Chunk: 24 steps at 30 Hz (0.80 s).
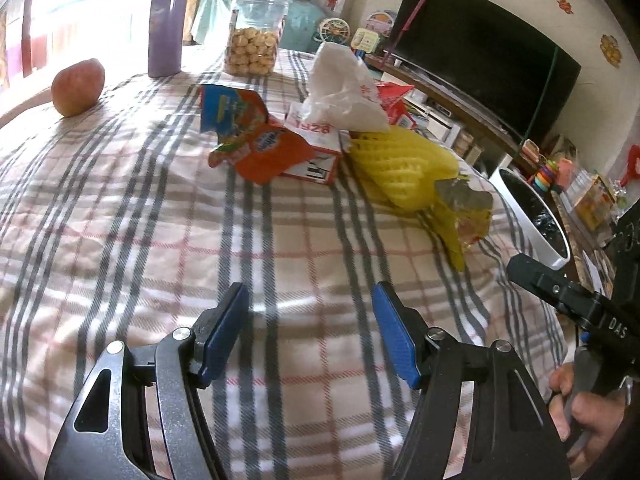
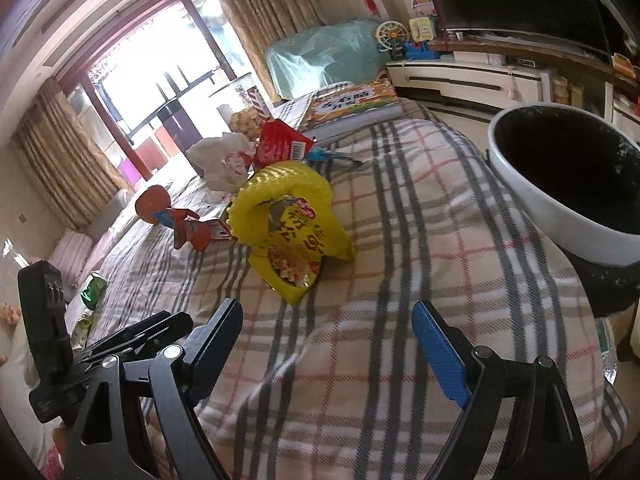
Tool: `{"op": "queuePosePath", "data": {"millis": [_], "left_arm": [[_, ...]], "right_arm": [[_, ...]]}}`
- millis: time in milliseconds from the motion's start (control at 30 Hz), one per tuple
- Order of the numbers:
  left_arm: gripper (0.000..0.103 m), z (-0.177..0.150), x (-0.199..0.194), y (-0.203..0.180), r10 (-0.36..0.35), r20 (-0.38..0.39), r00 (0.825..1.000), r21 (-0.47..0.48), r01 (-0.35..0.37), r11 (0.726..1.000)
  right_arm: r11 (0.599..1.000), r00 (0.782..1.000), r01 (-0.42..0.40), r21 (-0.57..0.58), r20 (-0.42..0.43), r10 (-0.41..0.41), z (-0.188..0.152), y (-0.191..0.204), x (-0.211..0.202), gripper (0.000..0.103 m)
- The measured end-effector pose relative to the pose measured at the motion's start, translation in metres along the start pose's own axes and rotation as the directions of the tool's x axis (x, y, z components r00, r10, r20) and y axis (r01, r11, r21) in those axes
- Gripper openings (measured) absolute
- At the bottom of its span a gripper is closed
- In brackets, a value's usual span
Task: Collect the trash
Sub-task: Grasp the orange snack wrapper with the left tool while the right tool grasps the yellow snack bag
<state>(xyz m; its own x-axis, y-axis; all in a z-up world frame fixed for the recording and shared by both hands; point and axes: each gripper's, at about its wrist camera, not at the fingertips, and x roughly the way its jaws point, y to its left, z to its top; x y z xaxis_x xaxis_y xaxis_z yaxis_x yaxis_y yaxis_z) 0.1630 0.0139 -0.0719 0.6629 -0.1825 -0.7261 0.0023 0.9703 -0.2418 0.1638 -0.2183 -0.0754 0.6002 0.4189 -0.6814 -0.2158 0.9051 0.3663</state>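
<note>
- Left wrist view: the left gripper (image 1: pixel 308 332) has its blue pads spread apart with nothing between them, just plaid tablecloth (image 1: pixel 120 240) underneath.
- All the trash sits farther out on the table, well apart from those fingers: an orange snack wrapper (image 1: pixel 260 148) ahead and a bit left, lying against a small red-and-white box (image 1: pixel 316 152).
- A crumpled white plastic bag (image 1: pixel 344 88) sits on top of that box, at the far end of the pile.
- To the right of it there's yellow foam fruit netting (image 1: pixel 400 160), with a yellow snack bag (image 1: pixel 468 220) touching its near right side.
- The white trash bin (image 1: pixel 532 220) with a black liner is off the table's right edge.
- Right wrist view: the right gripper (image 2: pixel 328 340) is also wide open and holding nothing.
- The yellow snack bag (image 2: pixel 296 240) is the nearest piece here, just ahead of the fingers and slightly left, not touching them.
- The bin (image 2: pixel 560 184) is up close on the right.
- Non-trash stuff at the far left: an apple (image 1: pixel 78 88), a purple bottle (image 1: pixel 166 24) and a cookie jar (image 1: pixel 256 36).
</note>
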Motion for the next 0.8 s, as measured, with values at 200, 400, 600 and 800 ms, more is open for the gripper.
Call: {"op": "queuePosePath", "data": {"millis": [200, 400, 600, 800], "left_arm": [[0.066, 0.012, 0.004, 0.007, 0.02, 0.008, 1.0, 0.013, -0.02, 1.0], [0.066, 0.035, 0.011, 0.014, 0.054, 0.031, 0.998, 0.043, -0.055, 0.998], [0.066, 0.059, 0.022, 0.026, 0.091, 0.047, 0.995, 0.067, -0.094, 0.993], [0.065, 0.074, 0.038, 0.03, 0.101, 0.059, 0.993, 0.12, -0.108, 0.987]], "right_arm": [[1.0, 1.0, -0.004, -0.025, -0.001, 0.004, 0.008, 0.01, 0.011, 0.088], [0.999, 1.0, -0.007, -0.033, -0.004, 0.006, 0.014, 0.012, 0.021, 0.088], [0.999, 1.0, -0.015, -0.039, -0.016, 0.014, 0.02, 0.013, 0.03, 0.086], [0.999, 0.999, -0.021, -0.046, -0.034, 0.019, 0.023, 0.013, 0.04, 0.068]]}}
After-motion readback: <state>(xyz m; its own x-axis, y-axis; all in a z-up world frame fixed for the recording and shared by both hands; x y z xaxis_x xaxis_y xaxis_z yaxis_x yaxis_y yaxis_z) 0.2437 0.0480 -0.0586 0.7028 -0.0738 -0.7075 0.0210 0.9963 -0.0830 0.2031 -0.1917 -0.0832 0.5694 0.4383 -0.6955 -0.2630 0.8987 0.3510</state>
